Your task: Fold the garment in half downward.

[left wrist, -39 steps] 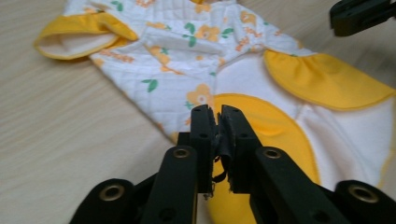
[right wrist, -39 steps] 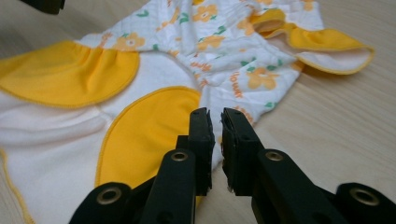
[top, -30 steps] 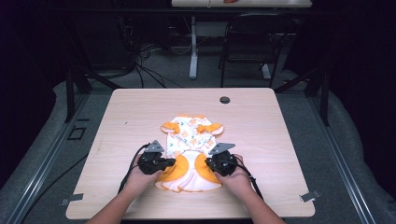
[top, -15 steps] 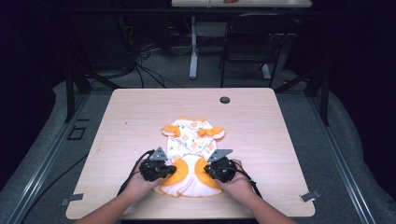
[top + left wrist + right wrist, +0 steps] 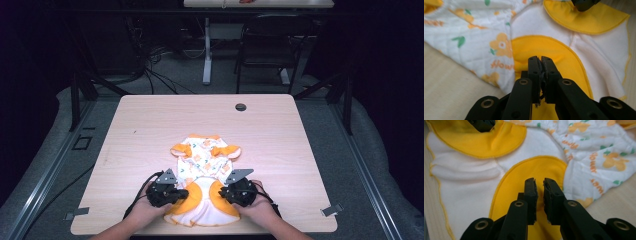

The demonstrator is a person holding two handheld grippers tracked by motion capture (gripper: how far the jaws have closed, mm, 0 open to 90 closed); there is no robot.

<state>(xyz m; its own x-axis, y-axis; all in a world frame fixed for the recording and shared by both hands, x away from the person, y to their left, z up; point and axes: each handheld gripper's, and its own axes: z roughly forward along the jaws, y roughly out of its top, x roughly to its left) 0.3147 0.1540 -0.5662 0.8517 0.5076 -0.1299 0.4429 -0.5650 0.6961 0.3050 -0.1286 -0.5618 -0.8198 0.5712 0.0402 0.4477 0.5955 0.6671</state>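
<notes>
left gripper [image 5: 541, 62]: jaws just easing apart, narrow slit, nothing pinched, above an orange patch | right gripper [image 5: 540, 185]: jaws also just opening, small gap, nothing held | advice: back off level, don't snag the hem | baby garment [image 5: 202, 172]: white, orange trim, flower print, flat near the table [image 5: 150, 125] front edge

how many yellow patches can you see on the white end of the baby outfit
2: one yellow patch beside the left tool, the other yellow patch beside the right tool. More could lie hidden under the hands.
</notes>
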